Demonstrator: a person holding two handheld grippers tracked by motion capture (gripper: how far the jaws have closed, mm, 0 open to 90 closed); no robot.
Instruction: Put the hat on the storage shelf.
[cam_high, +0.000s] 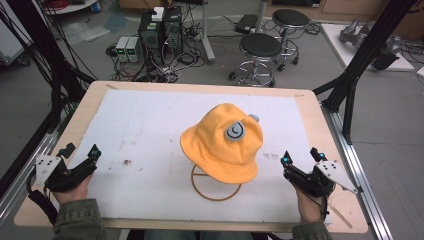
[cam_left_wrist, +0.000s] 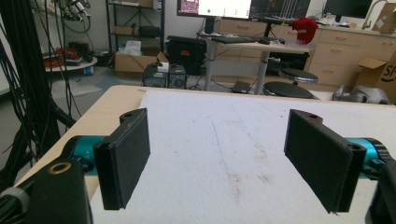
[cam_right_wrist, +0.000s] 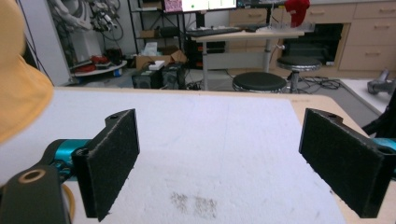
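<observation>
A yellow bucket hat (cam_high: 224, 142) with a grey round patch on its crown sits raised above the white mat (cam_high: 150, 130), on a stand with a brown ring base (cam_high: 215, 187). My left gripper (cam_high: 80, 150) rests at the mat's left edge, open, with nothing between its black pads (cam_left_wrist: 123, 156). My right gripper (cam_high: 301, 156) stands open at the right, a short way from the hat's brim. The hat's yellow brim (cam_right_wrist: 18, 93) shows at the far left of the right gripper view, beside the open pads (cam_right_wrist: 112, 161).
The mat covers a wooden table (cam_high: 320, 130). Black frame posts (cam_high: 360, 60) flank the table. Behind it stand two stools (cam_high: 260, 50), computer boxes (cam_high: 160, 30) and tangled cables on the floor.
</observation>
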